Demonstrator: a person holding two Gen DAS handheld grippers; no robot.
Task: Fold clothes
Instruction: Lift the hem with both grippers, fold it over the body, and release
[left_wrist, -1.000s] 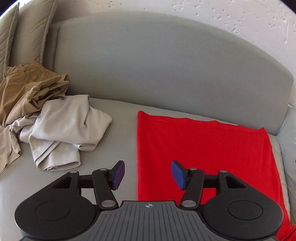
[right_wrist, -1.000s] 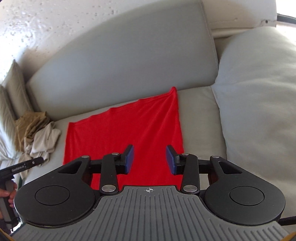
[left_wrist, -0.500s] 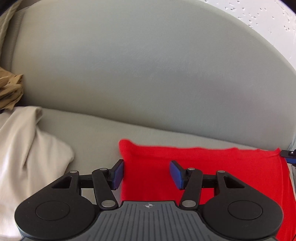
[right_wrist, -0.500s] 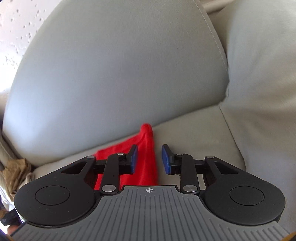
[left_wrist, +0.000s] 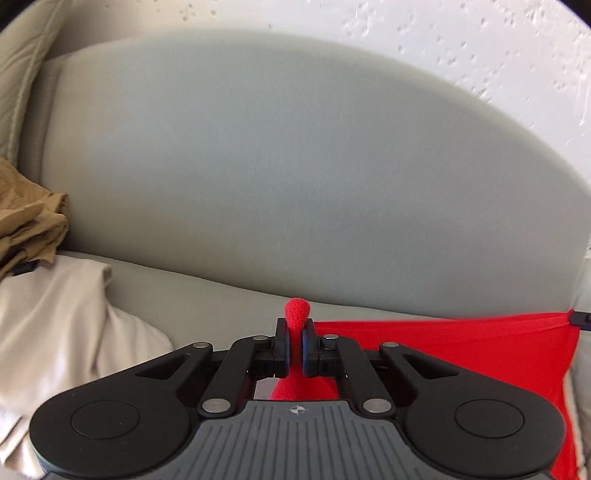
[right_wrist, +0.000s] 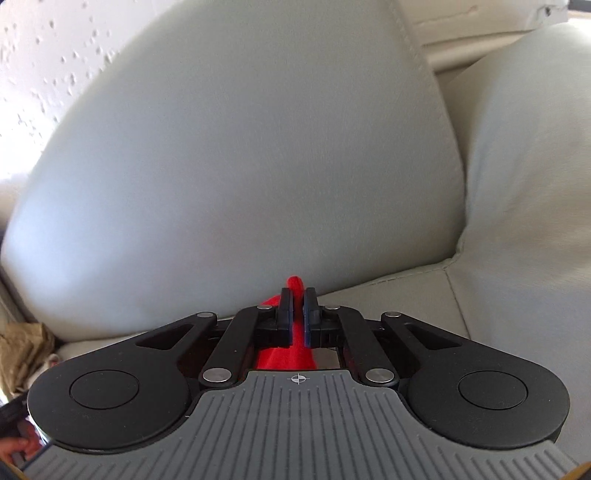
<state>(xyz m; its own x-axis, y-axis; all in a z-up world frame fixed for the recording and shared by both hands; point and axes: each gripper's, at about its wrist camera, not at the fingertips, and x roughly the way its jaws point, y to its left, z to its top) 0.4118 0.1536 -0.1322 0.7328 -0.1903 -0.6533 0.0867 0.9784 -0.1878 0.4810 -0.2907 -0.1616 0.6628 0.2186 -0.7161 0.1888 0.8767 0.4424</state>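
No readable text or labels, seemingly, in either view.

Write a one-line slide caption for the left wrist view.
Left gripper pinching the far corner of the red garment on the grey sofa.

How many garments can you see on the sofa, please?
3: a red garment pinched at its far corners, a beige garment at left, a tan garment behind it. More may be hidden.

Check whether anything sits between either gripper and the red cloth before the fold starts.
Nothing visible does. The left gripper and the right gripper are each shut directly on a far corner of the red cloth. The beige clothes lie off to the side, apart from it.
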